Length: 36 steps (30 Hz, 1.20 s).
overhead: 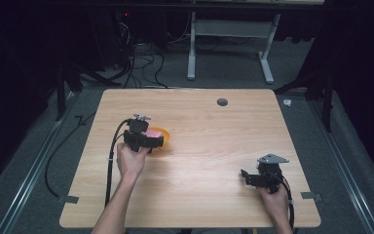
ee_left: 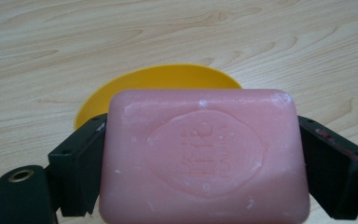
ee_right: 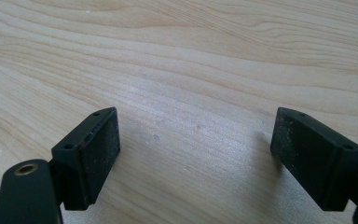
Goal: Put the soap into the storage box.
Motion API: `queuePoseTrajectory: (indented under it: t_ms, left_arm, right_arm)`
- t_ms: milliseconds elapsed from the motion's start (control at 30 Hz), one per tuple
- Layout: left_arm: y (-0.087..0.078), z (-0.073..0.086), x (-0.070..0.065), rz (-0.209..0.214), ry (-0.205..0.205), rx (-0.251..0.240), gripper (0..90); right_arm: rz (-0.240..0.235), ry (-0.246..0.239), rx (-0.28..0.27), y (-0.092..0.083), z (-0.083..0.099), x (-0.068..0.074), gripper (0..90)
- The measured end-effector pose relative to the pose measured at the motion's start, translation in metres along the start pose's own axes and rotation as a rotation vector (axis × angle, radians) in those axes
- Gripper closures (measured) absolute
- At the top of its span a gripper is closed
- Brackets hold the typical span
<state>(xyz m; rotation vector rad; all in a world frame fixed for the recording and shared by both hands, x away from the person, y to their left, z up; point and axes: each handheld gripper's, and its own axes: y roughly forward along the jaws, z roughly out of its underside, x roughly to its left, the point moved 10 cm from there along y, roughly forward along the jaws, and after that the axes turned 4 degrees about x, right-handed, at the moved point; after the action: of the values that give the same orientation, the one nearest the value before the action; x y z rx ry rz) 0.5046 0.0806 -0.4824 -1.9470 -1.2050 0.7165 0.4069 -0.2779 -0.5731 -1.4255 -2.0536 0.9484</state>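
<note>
Pink soap bar gripped in the left gripper, held just above a yellow dish on the wooden desk.
Both jaws press the bar's short ends; to set it down well, I judge it should be centred over the dish and lowered level before letting go. Right gripper hovers well apart near the desk's right front, jaws spread wide and empty.

Table: light wood top, grain visible, rounded corners.
Hole: dark round one, at 12 o'clock near the far edge.
Dish: yellow, at 9 o'clock from the centre.
</note>
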Motion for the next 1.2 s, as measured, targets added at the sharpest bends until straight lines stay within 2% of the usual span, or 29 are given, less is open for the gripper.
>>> queuePoseTrajectory:
  t_ms: [333, 500, 700, 867, 1200]
  left_arm:
    - [0.008, -0.012, 0.003, -0.008, -0.021, -0.008, 13.5]
    - [0.018, -0.012, 0.007, -0.021, -0.038, 0.009, 13.5]
    - [0.025, -0.015, 0.011, -0.032, -0.069, 0.003, 13.5]
    - [0.032, -0.014, 0.013, -0.047, -0.073, 0.016, 13.5]
    - [0.043, -0.014, 0.015, -0.050, -0.094, 0.030, 13.5]
  right_arm:
    - [0.000, 0.000, -0.001, 0.000, 0.000, 0.000, 16.3]
    - [0.000, 0.002, -0.001, 0.000, 0.000, 0.000, 16.3]
    - [0.000, 0.002, -0.001, 0.000, 0.000, 0.000, 16.3]
    - [0.000, 0.002, -0.001, 0.000, 0.000, 0.000, 16.3]
    - [0.000, 0.002, -0.001, 0.000, 0.000, 0.000, 16.3]
